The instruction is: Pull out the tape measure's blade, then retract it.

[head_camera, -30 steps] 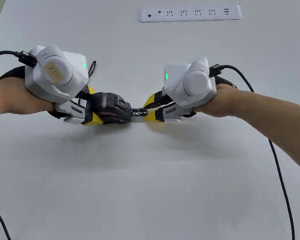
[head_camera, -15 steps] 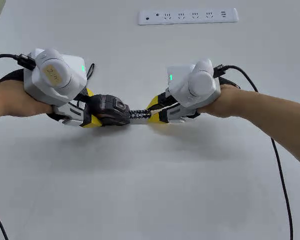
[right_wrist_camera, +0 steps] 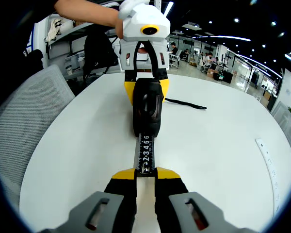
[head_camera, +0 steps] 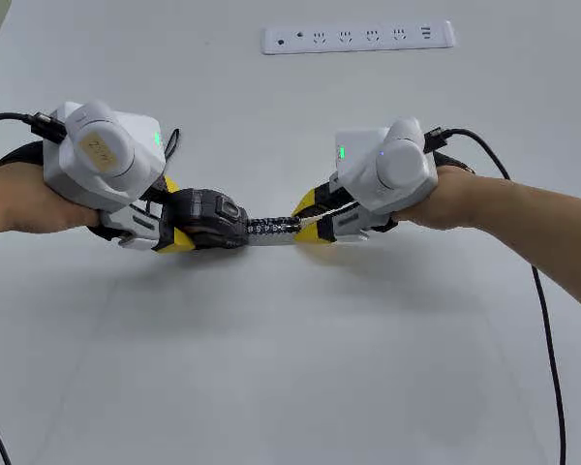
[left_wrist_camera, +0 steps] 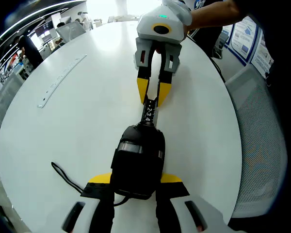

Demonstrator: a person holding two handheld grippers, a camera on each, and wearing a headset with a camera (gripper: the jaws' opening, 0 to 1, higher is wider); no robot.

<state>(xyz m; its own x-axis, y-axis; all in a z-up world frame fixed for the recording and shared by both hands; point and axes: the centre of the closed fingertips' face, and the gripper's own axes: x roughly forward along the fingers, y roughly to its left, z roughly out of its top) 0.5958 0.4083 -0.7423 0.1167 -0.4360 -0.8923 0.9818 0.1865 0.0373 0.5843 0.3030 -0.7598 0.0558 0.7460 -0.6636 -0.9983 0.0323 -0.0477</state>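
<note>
While the tape measure (head_camera: 211, 217) sat low over the white table (head_camera: 271, 368), near the middle of the scene, its black case was clamped across the flat sides between the yellow-tipped jaws of the left gripper (head_camera: 177, 215). To the right, the right gripper (head_camera: 307, 219) had its jaws drawn narrow and pinched on the free end of the blade (right_wrist_camera: 145, 150). A short run of blade bridged the gap between case and jaws. A black strap (right_wrist_camera: 186, 103) trailed from the case onto the table.

The case looked compact and hard-shelled, with some weight for its size, so the broad side faces seemed the sound place to hold it. The blade was judged thin, springy and smooth-faced. It would likely stay stiff over a short span, sag or buckle when long, and slide through a loose pinch. The tip was the natural place to grip it. Because such a blade is normally spring-loaded, it probably pulled back toward the case, so a release called for a guided return and not a snap.

Black numerals on the blade read 2, 3, 4, 5, 6 in the right gripper view, and 2, 3, 4 in the left gripper view. No brand could be read on the case. A tan sticker on the left gripper's housing carried writing too small to make out. A white power strip (head_camera: 358, 37) lay at the far side, well apart from the work.
</note>
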